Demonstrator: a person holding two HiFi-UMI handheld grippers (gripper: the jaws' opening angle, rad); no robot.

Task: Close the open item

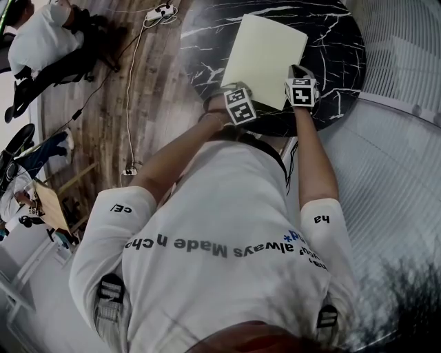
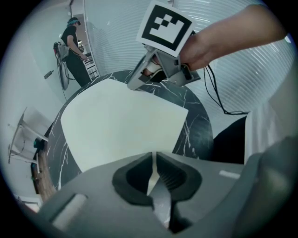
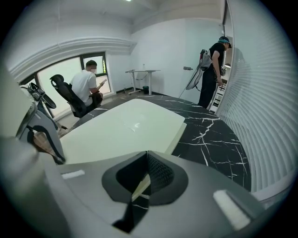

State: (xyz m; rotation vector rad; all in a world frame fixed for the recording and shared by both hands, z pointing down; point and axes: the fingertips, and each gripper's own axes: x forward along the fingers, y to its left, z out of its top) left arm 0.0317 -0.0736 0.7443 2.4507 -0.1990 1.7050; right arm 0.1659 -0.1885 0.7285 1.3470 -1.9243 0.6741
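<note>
A flat cream book-like item (image 1: 265,58) lies on the round black marble table (image 1: 337,41). Its cover looks level, and the right gripper view shows a thick side edge (image 3: 179,132). My left gripper (image 1: 233,88) is at its near left corner. In the left gripper view the jaws (image 2: 152,160) are shut on a thin pale edge of the item (image 2: 121,125). My right gripper (image 1: 298,71) is at the near right corner, its jaws (image 3: 146,155) shut with a pale strip of the edge between them. Each gripper shows in the other's view (image 2: 135,85) (image 3: 58,160).
The table's rim (image 1: 324,120) runs right beside both hands. A white ribbed wall (image 1: 406,62) curves round the right side. A power strip and cable (image 1: 160,12) lie on the wooden floor. One person sits on a chair (image 3: 86,88); another stands by the wall (image 3: 212,69).
</note>
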